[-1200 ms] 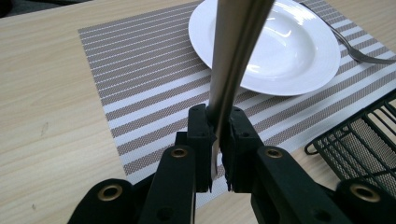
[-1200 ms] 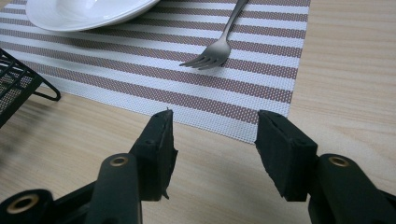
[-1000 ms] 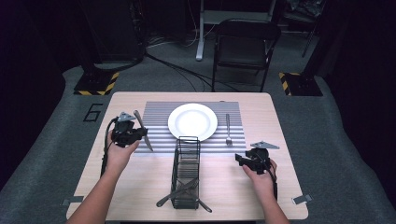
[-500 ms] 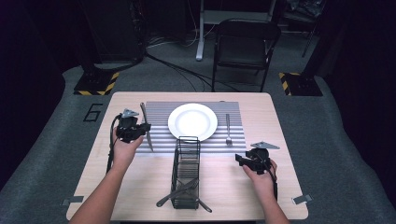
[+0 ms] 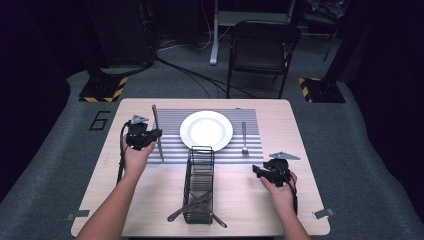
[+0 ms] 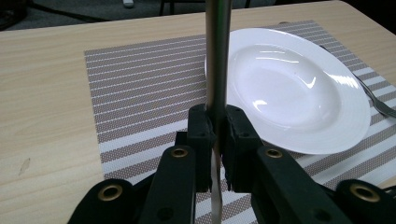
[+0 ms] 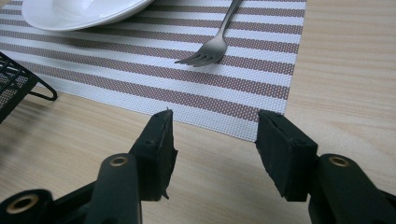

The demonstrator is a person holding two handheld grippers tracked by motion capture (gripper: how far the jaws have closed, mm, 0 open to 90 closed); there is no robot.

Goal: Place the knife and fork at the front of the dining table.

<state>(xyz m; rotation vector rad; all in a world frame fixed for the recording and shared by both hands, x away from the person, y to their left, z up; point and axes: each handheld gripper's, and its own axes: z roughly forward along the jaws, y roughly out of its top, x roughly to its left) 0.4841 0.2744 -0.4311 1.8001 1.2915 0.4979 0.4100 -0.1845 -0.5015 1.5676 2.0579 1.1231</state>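
Step in hand, as it reads: place setting, knife going down left of the plate. The left gripper [image 5: 150,136] is clamped tight on a slim stainless-steel table knife [image 5: 157,131], pads pinching it about mid-length, as the left gripper view shows [image 6: 217,88].

Knife location: left-centre of the high view, over the left margin of the brown-and-white striped woven placemat [image 5: 172,152], just beside the round white ceramic plate [image 5: 206,130] and apart from it. Whether it touches the mat can't be told from here.

Orientation: long axis runs near-vertical in the high view, roughly parallel to the mat's left edge and to the steel fork [image 5: 244,139] lying right of the plate. One end points to the top of the frame, the other toward the bottom; which end is the blade is not clear at this size.

Right gripper [image 5: 260,171] sits at lower right of the frame over the light wooden counter [image 5: 295,125], jaws about half open, nothing between them [image 7: 212,140].

Next move, judged: lower the knife flat onto the mat, keep it parallel to the plate edge, then release. More cutlery waits in the black wire-mesh caddy [image 5: 200,185], bottom centre.
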